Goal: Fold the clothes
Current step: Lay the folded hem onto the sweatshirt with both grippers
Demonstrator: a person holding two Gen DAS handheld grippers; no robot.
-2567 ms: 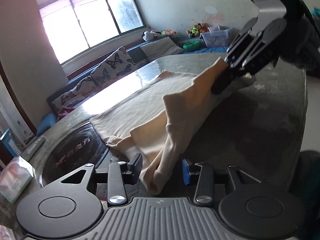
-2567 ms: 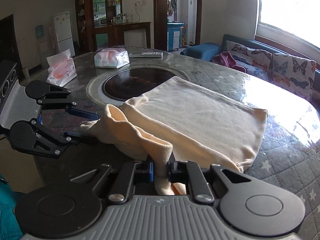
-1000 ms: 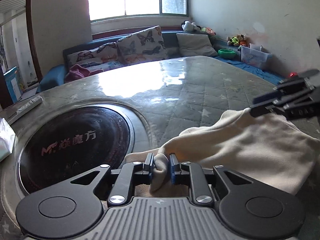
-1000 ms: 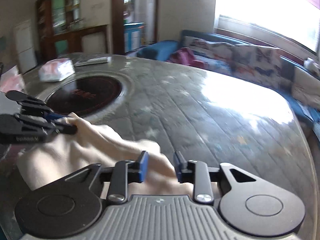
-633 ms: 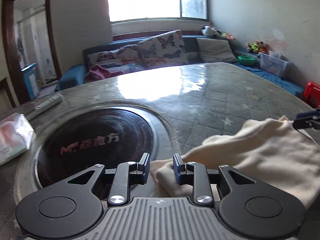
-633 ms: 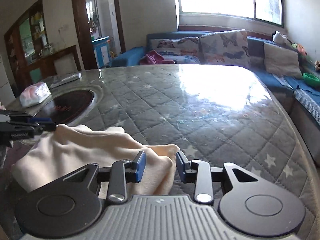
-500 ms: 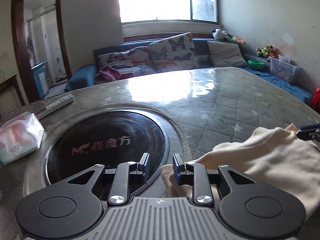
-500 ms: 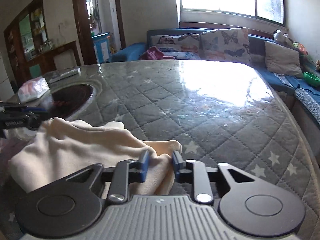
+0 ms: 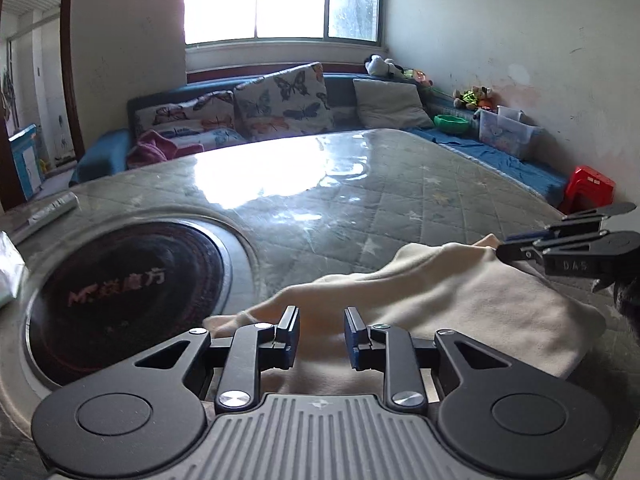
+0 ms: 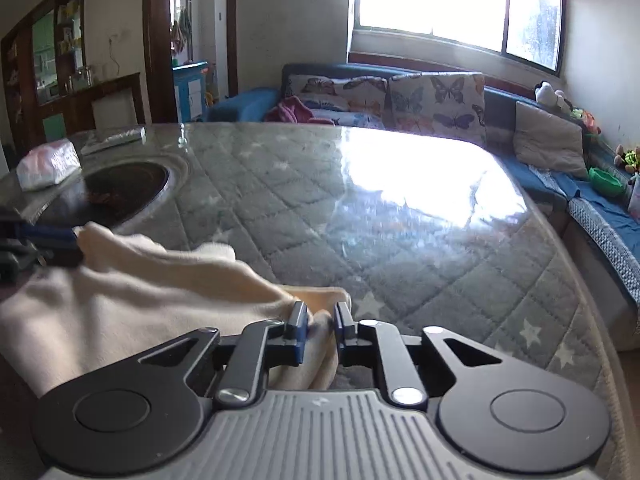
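A cream garment (image 9: 440,300) lies bunched near the front edge of the quilted table (image 9: 400,184). My left gripper (image 9: 322,334) hovers over its left end, jaws apart, cloth lying between and under them without being pinched. The right wrist view shows the same garment (image 10: 140,292), and my right gripper (image 10: 322,326) is closing, its blue pads squeezing a fold at the right corner. Each gripper shows in the other's view: the right gripper (image 9: 502,246) at the far corner of the cloth, the left gripper (image 10: 76,246) at the left edge.
A black round hob (image 9: 128,280) is set into the table left of the garment. A tissue pack (image 10: 48,164) and a remote (image 10: 116,138) lie beyond it. Behind the table runs a blue sofa (image 9: 280,100) with cushions, and a red stool (image 9: 590,188) stands at the right.
My left gripper let go of the cloth edge it pinched, and its jaws widened. My right gripper's jaws came together on the cloth's corner. The garment has settled lower onto the table.
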